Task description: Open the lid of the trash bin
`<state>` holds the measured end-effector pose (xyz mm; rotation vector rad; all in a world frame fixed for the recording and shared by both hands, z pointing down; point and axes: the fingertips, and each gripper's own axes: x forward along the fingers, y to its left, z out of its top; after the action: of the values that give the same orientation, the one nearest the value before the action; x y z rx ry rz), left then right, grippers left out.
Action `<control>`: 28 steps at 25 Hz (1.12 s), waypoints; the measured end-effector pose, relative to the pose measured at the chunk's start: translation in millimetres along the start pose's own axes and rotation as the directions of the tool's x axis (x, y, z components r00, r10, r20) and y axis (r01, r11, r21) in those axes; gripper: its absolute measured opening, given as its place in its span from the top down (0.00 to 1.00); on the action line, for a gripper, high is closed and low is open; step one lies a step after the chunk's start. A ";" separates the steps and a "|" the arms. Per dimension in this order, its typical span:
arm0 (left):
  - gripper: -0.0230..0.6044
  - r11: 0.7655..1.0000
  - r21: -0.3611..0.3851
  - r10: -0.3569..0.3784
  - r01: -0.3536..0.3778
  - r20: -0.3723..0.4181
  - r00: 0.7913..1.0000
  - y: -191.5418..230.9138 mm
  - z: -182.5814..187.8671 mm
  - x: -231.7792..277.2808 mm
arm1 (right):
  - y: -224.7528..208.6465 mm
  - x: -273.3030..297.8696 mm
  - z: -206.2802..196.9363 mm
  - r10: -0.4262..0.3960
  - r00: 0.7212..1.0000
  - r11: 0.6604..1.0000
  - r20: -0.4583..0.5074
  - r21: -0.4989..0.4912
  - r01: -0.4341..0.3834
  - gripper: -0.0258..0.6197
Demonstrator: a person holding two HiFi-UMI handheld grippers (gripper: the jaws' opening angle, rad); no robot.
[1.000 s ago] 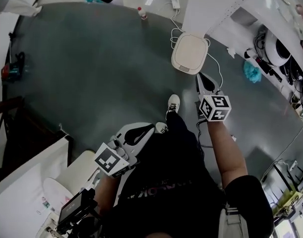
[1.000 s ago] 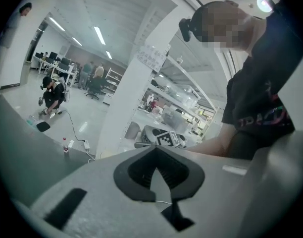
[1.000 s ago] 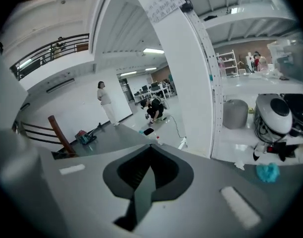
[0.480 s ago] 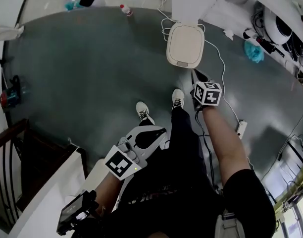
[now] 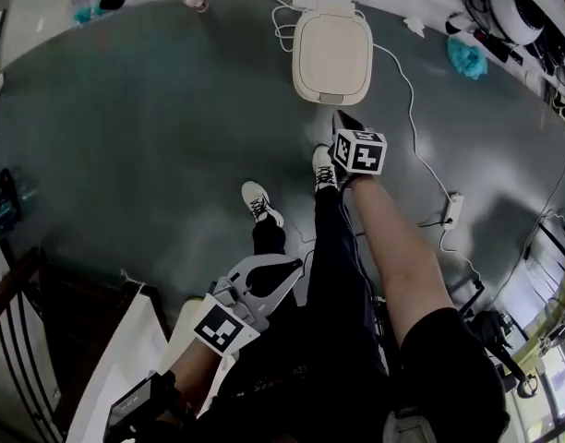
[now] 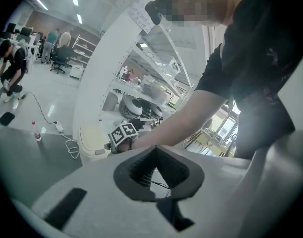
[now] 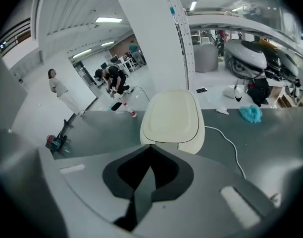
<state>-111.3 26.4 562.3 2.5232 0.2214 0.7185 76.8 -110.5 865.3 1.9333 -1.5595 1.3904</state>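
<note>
The trash bin (image 5: 332,53) is cream, rounded, and stands on the dark grey floor with its lid down. In the right gripper view the trash bin (image 7: 172,118) fills the middle, its lid flat and its front latch just past the jaw tips. My right gripper (image 5: 343,121) is held out at arm's length, shut and empty, a short way in front of the bin. My left gripper (image 5: 297,266) hangs low by my leg, far from the bin, shut on nothing. In the left gripper view the bin (image 6: 92,142) shows small, beside the right gripper's marker cube (image 6: 123,133).
A white cable (image 5: 407,90) runs from the bin to a power strip (image 5: 452,209) on the right. A teal cloth (image 5: 467,58) lies by the shelving. A bottle (image 5: 192,0) stands at the far left. My shoes (image 5: 257,201) are below the bin. People (image 7: 57,88) stand far off.
I have stepped forward: the bin has drawn nearer and shifted left in the head view. My right gripper now sits closer to the bin's front. Both grippers stay shut.
</note>
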 end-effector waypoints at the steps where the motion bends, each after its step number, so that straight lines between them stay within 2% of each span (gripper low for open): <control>1: 0.96 1.000 -0.015 -0.005 0.005 -0.003 1.000 2.1 -8.0 0.3 | -0.3 8.6 -4.3 -0.010 1.000 1.000 -0.010 0.001 0.010 0.95; 6: 0.96 0.996 -0.081 -0.023 0.022 -0.009 1.000 9.2 -32.3 8.0 | -14.4 46.0 -16.1 -0.055 0.997 0.998 -0.056 0.003 0.055 0.95; 12: 0.96 0.993 -0.117 0.007 -0.006 0.012 1.000 26.7 -44.5 6.0 | -28.4 71.3 -17.6 -0.100 0.993 0.995 -0.066 0.021 0.102 0.95; 19: 0.96 0.988 -0.152 0.043 -0.040 0.016 0.999 47.6 -44.8 5.8 | -34.1 87.6 -25.7 -0.121 0.989 0.991 -0.086 0.049 0.125 0.95; 26: 0.96 0.984 -0.171 0.045 -0.040 0.020 0.999 48.4 -49.9 8.3 | -32.8 91.4 -32.6 -0.131 0.987 0.990 -0.089 0.043 0.135 0.95; 28: 0.96 0.982 -0.185 0.053 -0.043 0.046 0.998 48.1 -47.1 10.2 | -32.5 91.5 -33.1 -0.132 0.987 0.989 -0.090 0.048 0.137 0.95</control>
<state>-126.8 7.9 625.9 2.3735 0.0730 0.6615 83.9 -128.3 966.1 1.9425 -1.3399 1.4527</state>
